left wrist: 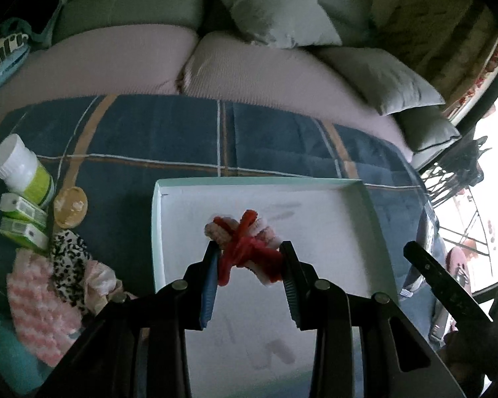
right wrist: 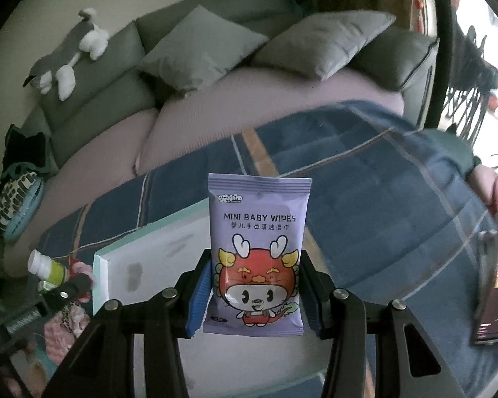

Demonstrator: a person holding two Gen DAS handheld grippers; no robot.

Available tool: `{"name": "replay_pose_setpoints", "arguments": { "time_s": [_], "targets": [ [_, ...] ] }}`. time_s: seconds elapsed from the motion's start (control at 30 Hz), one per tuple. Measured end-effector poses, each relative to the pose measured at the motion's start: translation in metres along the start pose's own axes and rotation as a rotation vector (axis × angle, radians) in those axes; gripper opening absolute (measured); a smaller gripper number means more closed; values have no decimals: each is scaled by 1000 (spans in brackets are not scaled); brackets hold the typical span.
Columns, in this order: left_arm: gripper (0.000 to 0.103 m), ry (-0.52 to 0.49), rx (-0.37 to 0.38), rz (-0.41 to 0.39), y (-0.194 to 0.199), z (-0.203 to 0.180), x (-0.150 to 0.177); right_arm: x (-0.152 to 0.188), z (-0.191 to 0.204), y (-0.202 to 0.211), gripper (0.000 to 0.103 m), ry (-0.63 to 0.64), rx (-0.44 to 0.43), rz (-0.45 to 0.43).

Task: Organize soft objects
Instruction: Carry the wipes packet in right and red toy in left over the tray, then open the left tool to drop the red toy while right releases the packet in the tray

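Above the shallow white tray [left wrist: 365, 219], the left gripper [left wrist: 250, 258] is pinching a red-and-pink fuzzy bundle [left wrist: 245, 245], something like twisted chenille stems, between its two blue-padded fingers [left wrist: 209, 285]. Bundle is hanging clear of the tray floor, roughly over the tray's middle. Tray is sitting on a dark blue plaid blanket [left wrist: 149, 132] that is covering the front of a pinkish sofa seat [left wrist: 123, 59].

Left of the tray, on the blanket, a loose cluster is lying: a white bottle with a green label [left wrist: 23, 169], tipped on its side; two small green-and-white boxes [left wrist: 23, 222] just below it; a round tan object [left wrist: 71, 210]; a black-and-white spotted cloth [left wrist: 69, 258]; a pink-and-white striped fuzzy cloth [left wrist: 40, 311] touching the spotted one.

Right wrist view: the right gripper [right wrist: 255, 295] is clamping a purple pack of mini baby wipes [right wrist: 257, 248] by its lower sides, pack upright, cartoon dragon face toward the camera. Pack is being held above the blanket, just right of the tray [right wrist: 156, 252].

Grey cushions [right wrist: 199, 49] are leaning against the sofa back, and a grey-and-white plush toy [right wrist: 66, 53] is sprawling along the backrest at far left.
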State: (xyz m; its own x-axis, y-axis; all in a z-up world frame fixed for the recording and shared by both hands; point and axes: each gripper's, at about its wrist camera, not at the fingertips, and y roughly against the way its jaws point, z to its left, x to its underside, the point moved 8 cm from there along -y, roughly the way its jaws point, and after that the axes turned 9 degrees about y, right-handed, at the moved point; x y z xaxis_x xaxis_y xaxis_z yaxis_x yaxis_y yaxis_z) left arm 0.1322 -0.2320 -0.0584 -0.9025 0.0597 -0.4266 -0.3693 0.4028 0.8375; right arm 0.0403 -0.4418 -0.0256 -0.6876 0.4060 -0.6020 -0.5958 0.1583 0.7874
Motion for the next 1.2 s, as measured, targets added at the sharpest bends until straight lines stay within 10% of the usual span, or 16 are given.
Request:
{"name": "replay_pose_setpoints", "arguments": {
  "time_s": [0.9, 1.2],
  "targets": [
    [38, 74, -43, 41, -57, 29, -4, 32, 20, -74, 52, 46, 20, 196],
    [57, 68, -42, 53, -59, 24, 0, 32, 20, -76, 53, 58, 34, 209]
  ]
}}
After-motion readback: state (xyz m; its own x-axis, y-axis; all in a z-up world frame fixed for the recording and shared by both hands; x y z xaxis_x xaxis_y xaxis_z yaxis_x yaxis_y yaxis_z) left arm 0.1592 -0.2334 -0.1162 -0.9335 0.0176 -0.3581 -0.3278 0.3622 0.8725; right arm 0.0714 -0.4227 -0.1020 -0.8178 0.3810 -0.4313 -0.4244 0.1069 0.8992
